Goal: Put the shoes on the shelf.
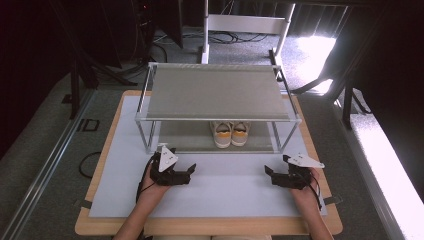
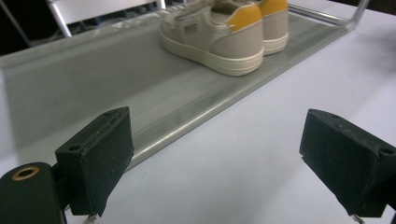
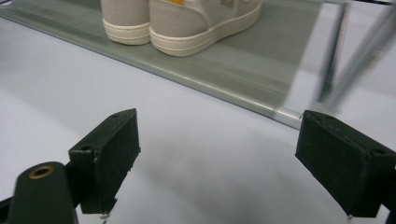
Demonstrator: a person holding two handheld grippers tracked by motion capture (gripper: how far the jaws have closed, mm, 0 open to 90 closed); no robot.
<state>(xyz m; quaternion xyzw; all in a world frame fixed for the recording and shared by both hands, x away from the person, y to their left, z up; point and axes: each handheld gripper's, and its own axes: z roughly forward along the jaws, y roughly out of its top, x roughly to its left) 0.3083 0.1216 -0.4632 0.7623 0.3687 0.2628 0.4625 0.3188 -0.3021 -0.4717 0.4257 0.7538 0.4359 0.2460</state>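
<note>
Sneakers point(image 1: 230, 133), a cream pair with yellow heel tabs, stand side by side on the lower shelf point(image 1: 190, 140) of a two-tier metal rack point(image 1: 217, 92) at the far side of the worktop point(image 1: 215, 187), heels turned toward the person. Both grippers rest low over the pale mat in front of the rack, the left gripper point(image 1: 191, 170) held left of the pair and the right gripper point(image 1: 267, 172) to its right, each with jaws spread wide and nothing between them. In the left gripper view the shoes sit well beyond the jaws, up and to the right along the shelf; in the right gripper view they lie ahead and to the left, again clear of both pads. The chief risk, judging from this layout, lies in the reach under the upper shelf point(image 1: 217, 90): a gripper raised too high could knock the front rail, and one swung wide on the right could catch the rack's corner post point(image 3: 332, 56). Wide jaws closing on only one sidewall might tip a shoe or push it deeper along the slick shelf. Whether the shoes touch each other is hard to tell, though they appear to sit almost flush.
</note>
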